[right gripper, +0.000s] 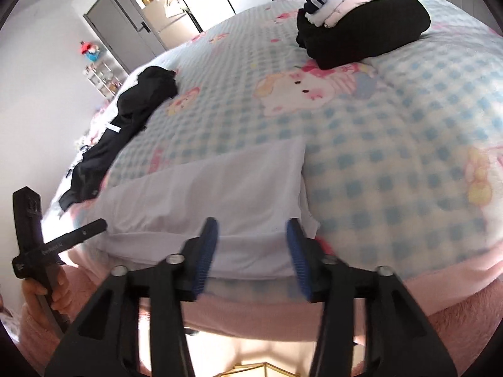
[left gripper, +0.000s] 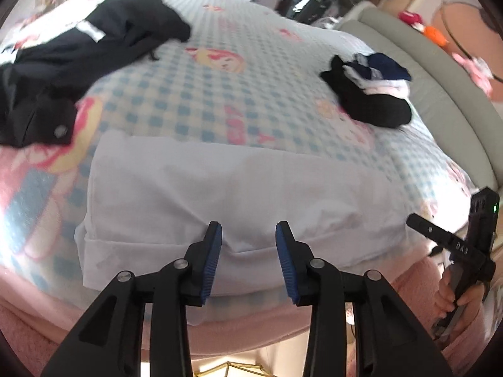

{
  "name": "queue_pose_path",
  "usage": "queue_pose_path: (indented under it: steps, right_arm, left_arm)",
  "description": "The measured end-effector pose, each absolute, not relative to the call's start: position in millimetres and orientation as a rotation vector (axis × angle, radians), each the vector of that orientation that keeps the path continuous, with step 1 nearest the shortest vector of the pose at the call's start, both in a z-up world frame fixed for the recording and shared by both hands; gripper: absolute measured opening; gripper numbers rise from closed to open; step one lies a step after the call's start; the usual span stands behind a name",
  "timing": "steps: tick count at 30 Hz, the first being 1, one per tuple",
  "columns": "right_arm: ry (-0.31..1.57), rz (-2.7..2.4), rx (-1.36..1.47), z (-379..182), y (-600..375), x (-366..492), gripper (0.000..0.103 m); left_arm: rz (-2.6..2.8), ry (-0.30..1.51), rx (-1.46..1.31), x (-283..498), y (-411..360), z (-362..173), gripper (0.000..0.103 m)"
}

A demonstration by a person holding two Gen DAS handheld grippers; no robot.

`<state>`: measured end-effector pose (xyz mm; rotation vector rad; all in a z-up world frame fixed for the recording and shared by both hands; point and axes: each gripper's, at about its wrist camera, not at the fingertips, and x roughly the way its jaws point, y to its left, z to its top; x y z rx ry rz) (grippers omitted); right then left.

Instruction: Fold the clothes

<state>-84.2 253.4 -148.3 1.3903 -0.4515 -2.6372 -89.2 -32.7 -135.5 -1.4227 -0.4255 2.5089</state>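
Observation:
A white garment (left gripper: 232, 194) (right gripper: 213, 185) lies flat and partly folded near the front edge of the bed. My left gripper (left gripper: 249, 231) stands open over the garment's near hem, with nothing between its blue pads. My right gripper (right gripper: 251, 227) is also open, over the garment's near right corner, holding nothing. A crumpled black garment (left gripper: 78, 56) (right gripper: 125, 116) lies unfolded at the far left of the bed. A stack of folded clothes (left gripper: 371, 88) (right gripper: 361, 15), black at the bottom with white and navy pieces on top, sits at the far right.
The bed has a blue-checked cartoon blanket (left gripper: 220, 94) (right gripper: 393, 157) with a pink fleecy border (right gripper: 440, 282). A grey padded bed frame (left gripper: 440, 88) runs along the right. A hand (left gripper: 456, 301) holds the other gripper's handle. A grey door (right gripper: 119, 22) and shelves (right gripper: 100, 75) stand beyond.

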Motion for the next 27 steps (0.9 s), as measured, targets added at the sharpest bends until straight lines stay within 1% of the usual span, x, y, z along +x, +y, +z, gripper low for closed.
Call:
queue_pose_path:
  steps: [2,4,6,8,9,13,14,16,17,19,20,22,23,25,27]
  right_arm:
    - [-0.359,-2.669,1.481,-160.3,250.3,-90.1,0.048]
    - [-0.357,-2.658,1.603,-177.0,259.2,-89.1,0.048]
    - [-0.470,-2.651,1.574,-177.2,270.1,-82.0,0.047]
    - [-0.486,-2.655,1.556,-173.6,272.8,-78.2,0.047]
    - [-0.489,-2.652,1.544,-172.3,272.2,-78.3,0.049]
    - [-0.570,-2.531,1.493,-173.5,264.1,-87.0,0.050]
    - [-0.562,-2.523,1.499,-176.2,262.1,-89.9,0.053]
    - [-0.506,-2.540,1.540,-186.1,256.7,-96.1,0.052]
    - [-0.487,-2.545,1.559,-189.6,255.1,-97.3,0.051]
    - [-0.502,-2.550,1.562,-190.2,257.3,-96.4,0.051]
    - [-0.501,-2.556,1.567,-189.1,258.9,-95.3,0.051]
    - [-0.557,-2.532,1.557,-188.6,264.3,-94.6,0.051]
    - [-0.586,-2.518,1.552,-188.5,266.5,-94.5,0.053]
    - [-0.644,-2.480,1.540,-189.2,267.4,-95.8,0.055]
    - [-0.649,-2.458,1.522,-188.9,263.3,-99.6,0.057]
  left_arm:
    - [2.532,-0.457,-1.455,-84.0,-46.5,-137.3,0.037]
    - [2.554,-0.488,-1.488,-78.8,-60.3,-139.1,0.036]
    - [2.576,-0.521,-1.520,-73.6,-74.2,-140.9,0.036]
    - [2.597,-0.553,-1.553,-68.4,-88.0,-142.7,0.036]
    - [2.599,-0.576,-1.532,-64.5,-91.8,-139.9,0.036]
    - [2.608,-0.584,-1.503,-62.8,-95.2,-139.7,0.036]
    - [2.607,-0.591,-1.502,-63.3,-97.0,-140.2,0.036]
    - [2.600,-0.592,-1.529,-67.3,-100.5,-146.2,0.036]
    - [2.593,-0.590,-1.549,-68.5,-101.7,-148.7,0.033]
    - [2.589,-0.606,-1.553,-72.0,-104.2,-147.5,0.032]
    - [2.600,-0.608,-1.536,-70.9,-103.7,-143.6,0.032]
    - [2.627,-0.597,-1.482,-67.2,-99.7,-133.8,0.033]
    - [2.627,-0.582,-1.440,-65.6,-94.8,-128.6,0.033]
    - [2.591,-0.566,-1.342,-66.0,-79.6,-121.1,0.033]
    - [2.533,-0.546,-1.300,-72.0,-58.9,-119.6,0.033]
